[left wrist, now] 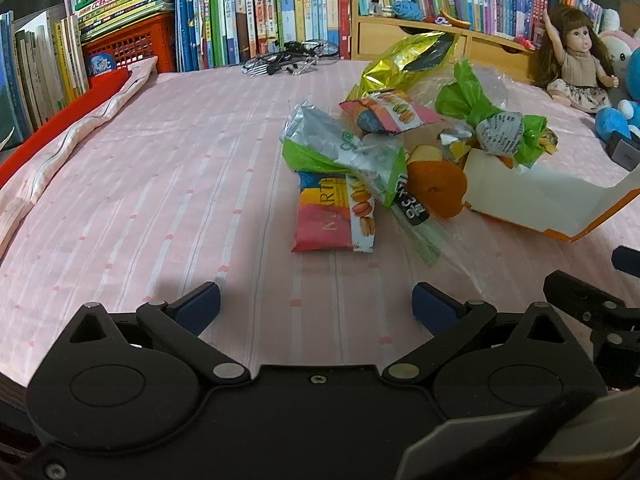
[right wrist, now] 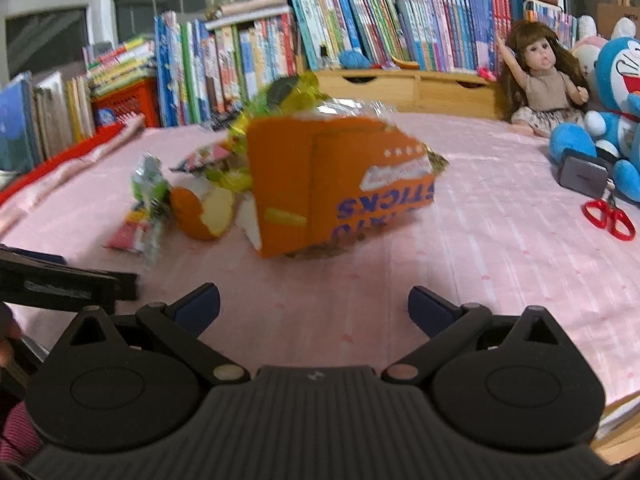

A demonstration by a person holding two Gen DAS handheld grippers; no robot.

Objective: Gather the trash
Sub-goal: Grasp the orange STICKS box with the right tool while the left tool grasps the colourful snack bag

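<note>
A heap of trash lies on the pink cloth. In the left wrist view a macaron snack wrapper (left wrist: 335, 216) is nearest, with a green and silver bag (left wrist: 340, 152), orange peel (left wrist: 438, 186), an opened orange carton (left wrist: 536, 196) and a gold foil bag (left wrist: 404, 60) behind it. My left gripper (left wrist: 316, 304) is open, a short way in front of the wrapper. In the right wrist view the orange carton (right wrist: 336, 184) lies straight ahead with the orange peel (right wrist: 202, 210) to its left. My right gripper (right wrist: 314, 306) is open and holds nothing.
Books (left wrist: 256, 8) and a red crate (left wrist: 132, 46) line the back. A doll (right wrist: 540, 80), blue plush toy (right wrist: 616, 116), grey box (right wrist: 582, 174) and red scissors (right wrist: 608, 218) sit at the right. A tangle of black cords (left wrist: 288, 60) lies far back. Folded cloth (left wrist: 76, 136) borders the left.
</note>
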